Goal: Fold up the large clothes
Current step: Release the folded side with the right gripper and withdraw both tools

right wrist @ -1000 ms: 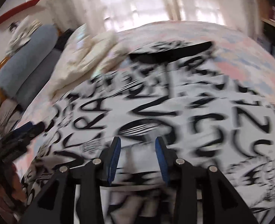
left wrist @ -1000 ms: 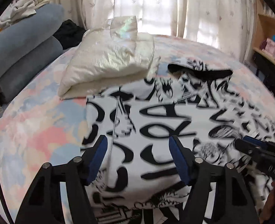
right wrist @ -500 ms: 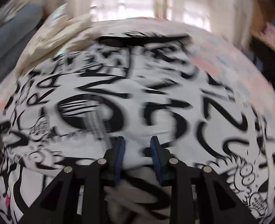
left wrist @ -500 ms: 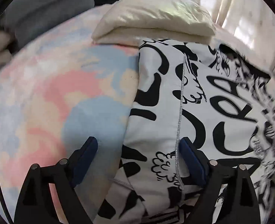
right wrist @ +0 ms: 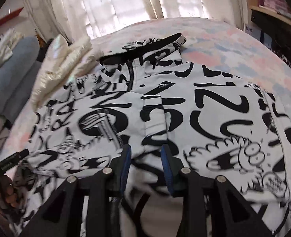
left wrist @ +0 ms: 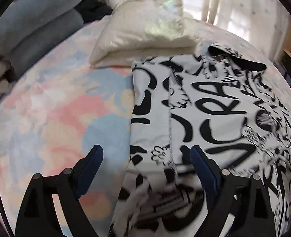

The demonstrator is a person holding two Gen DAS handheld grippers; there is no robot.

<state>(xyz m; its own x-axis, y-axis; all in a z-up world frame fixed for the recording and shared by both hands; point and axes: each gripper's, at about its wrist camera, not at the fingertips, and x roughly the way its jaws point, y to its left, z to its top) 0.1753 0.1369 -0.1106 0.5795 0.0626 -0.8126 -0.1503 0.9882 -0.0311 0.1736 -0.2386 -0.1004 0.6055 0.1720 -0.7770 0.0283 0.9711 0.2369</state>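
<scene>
Black-and-white jacket (left wrist: 214, 108): partly folded.
Left gripper (left wrist: 145, 158): wide, straddling the 9 o'clock edge.
Right gripper (right wrist: 145, 158): narrow, pinching a fold.
Advice: grip the edge squarely.

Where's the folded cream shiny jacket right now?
The folded cream shiny jacket lies on the pastel bedspread, upper centre of the left wrist view, touching the black-and-white printed garment.

printed garment (left wrist: 214, 106): one
cream folded garment (left wrist: 145, 31): one
tools: two, left tool (left wrist: 145, 158), right tool (right wrist: 146, 154)
bed (left wrist: 56, 108): one
</scene>
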